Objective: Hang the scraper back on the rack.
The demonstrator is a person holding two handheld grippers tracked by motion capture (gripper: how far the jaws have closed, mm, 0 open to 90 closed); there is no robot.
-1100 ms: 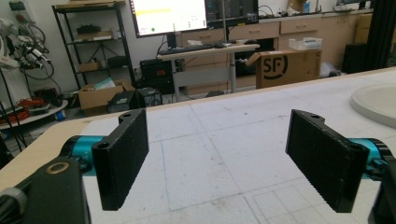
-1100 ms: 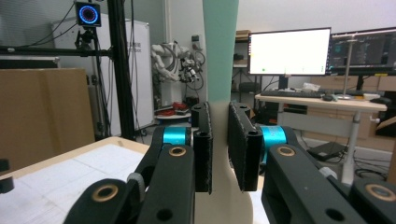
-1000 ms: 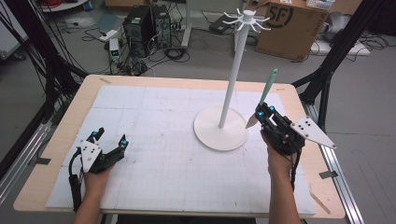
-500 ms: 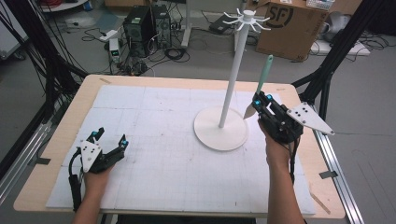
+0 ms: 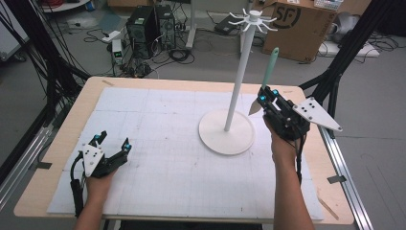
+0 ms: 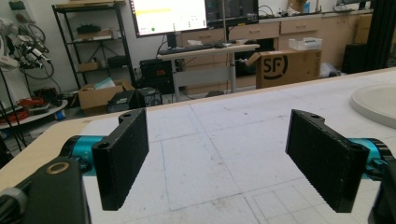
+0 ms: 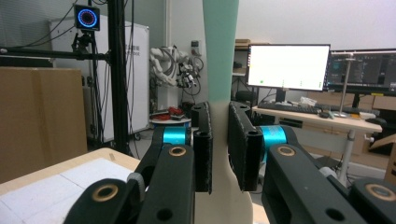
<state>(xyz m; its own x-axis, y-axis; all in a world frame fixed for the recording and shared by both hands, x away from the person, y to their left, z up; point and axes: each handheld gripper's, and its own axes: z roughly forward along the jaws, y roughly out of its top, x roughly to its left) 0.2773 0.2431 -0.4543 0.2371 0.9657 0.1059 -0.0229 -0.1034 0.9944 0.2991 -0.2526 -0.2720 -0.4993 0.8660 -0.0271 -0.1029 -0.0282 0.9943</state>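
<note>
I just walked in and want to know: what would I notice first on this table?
The tall white hook stand rises from its round base right of the table's middle. Beside it, the right hand-held gripper is shut on a mint-green spatula, handle pointing up. At the near left, the left hand-held gripper rests open on the white mat.

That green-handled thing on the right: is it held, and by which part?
Yes: the right gripper clamps the utensil where green handle meets cream lower part.

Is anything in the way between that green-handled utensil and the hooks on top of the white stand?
Nothing visible. The right gripper holds the utensil upright beside the stand, with open air up to its hooks.
</note>
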